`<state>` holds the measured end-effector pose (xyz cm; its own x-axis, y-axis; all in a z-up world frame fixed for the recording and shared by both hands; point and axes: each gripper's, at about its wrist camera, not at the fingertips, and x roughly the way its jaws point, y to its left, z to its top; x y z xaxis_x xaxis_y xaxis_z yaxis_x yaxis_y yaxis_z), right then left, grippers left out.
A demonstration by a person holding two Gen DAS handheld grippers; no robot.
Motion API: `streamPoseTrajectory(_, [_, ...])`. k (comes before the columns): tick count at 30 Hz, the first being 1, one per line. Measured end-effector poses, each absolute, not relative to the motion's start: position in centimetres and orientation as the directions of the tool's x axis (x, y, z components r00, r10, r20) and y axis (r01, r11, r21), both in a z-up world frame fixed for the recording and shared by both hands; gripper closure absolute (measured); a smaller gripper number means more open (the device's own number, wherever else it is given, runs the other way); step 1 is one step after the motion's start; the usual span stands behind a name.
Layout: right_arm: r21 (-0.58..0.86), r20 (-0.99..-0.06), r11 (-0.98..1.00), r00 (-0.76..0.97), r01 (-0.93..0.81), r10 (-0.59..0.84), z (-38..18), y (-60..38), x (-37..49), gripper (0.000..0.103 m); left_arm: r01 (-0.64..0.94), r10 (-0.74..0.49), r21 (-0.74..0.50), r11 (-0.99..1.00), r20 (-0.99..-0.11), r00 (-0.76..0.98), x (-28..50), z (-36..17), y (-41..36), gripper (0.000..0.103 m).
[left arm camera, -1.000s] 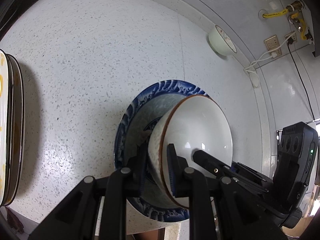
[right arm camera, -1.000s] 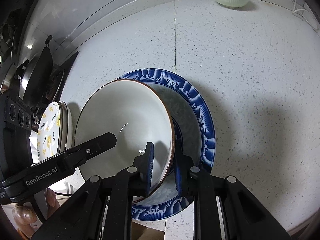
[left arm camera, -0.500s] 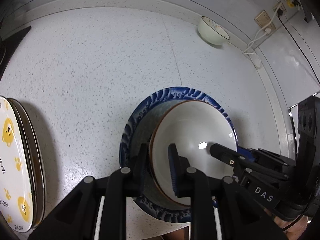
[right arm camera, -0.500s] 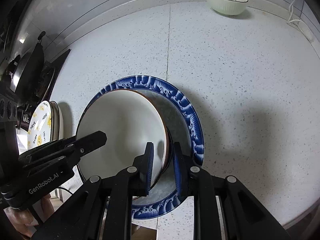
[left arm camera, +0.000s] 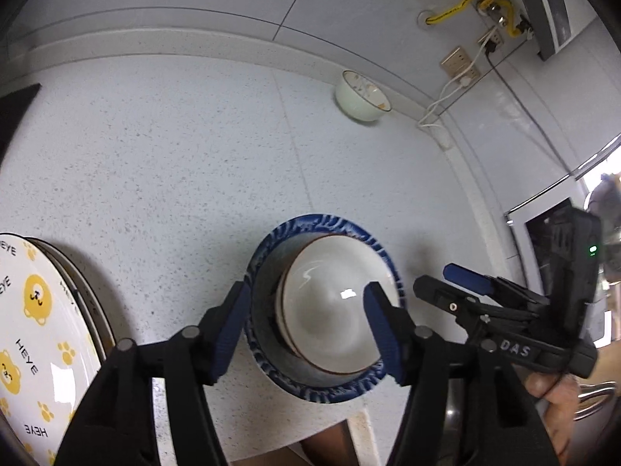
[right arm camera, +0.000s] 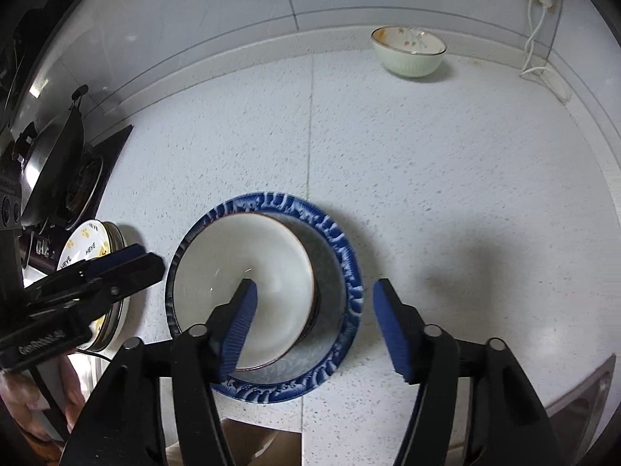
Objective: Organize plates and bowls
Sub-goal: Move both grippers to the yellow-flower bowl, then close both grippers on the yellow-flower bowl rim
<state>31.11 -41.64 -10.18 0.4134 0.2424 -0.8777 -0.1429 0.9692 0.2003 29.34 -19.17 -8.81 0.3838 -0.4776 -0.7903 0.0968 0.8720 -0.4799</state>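
White bowl (left arm camera: 330, 310) sat in blue plate (left arm camera: 268, 353) near surface's front edge. Left tool (left arm camera: 306, 324) and right tool (right arm camera: 314, 320) both opening above it, pinching nothing. Green bowl (right arm camera: 407, 56) at back edge.

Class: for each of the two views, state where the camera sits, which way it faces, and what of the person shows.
Left wrist: on the left gripper, looking down at the white bowl on the blue-rimmed plate; fingers lower right.
Right wrist: on the right gripper, looking down; hand lower left.
Shared: bowl, plate, pale green bowl; jaws opening, clear of the bowl.
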Motion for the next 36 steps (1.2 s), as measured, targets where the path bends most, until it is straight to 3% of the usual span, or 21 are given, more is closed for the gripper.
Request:
streamPoseTrajectory(8, [0.149, -0.861, 0.984, 0.477, -0.096, 0.177, -8.8, -46.8, 35.1, 0.033, 0.040, -0.515, -0.542, 0.840, -0.770, 0.376, 36.3, -7.8, -20.2, 0.040])
streamPoseTrajectory(19, [0.231, -0.812, 0.972, 0.543, -0.032, 0.211, -9.9, -55.5, 48.7, 0.033, 0.078, -0.455, -0.462, 0.884, -0.807, 0.377, 52.6, -10.0, -27.6, 0.039])
streamPoseTrajectory(27, [0.246, -0.802, 0.969, 0.556, -0.023, 0.217, -10.9, -55.2, 57.8, 0.033, 0.037, -0.441, -0.471, 0.881, -0.791, 0.424, 62.3, -12.5, -30.3, 0.039])
streamPoseTrajectory(36, [0.286, -0.826, 0.958, 0.507, -0.003, 0.248, -14.3, -54.1, 65.3, 0.033, 0.026, -0.440, -0.460, 0.888, -0.831, 0.341, 67.5, -16.6, -33.5, 0.040])
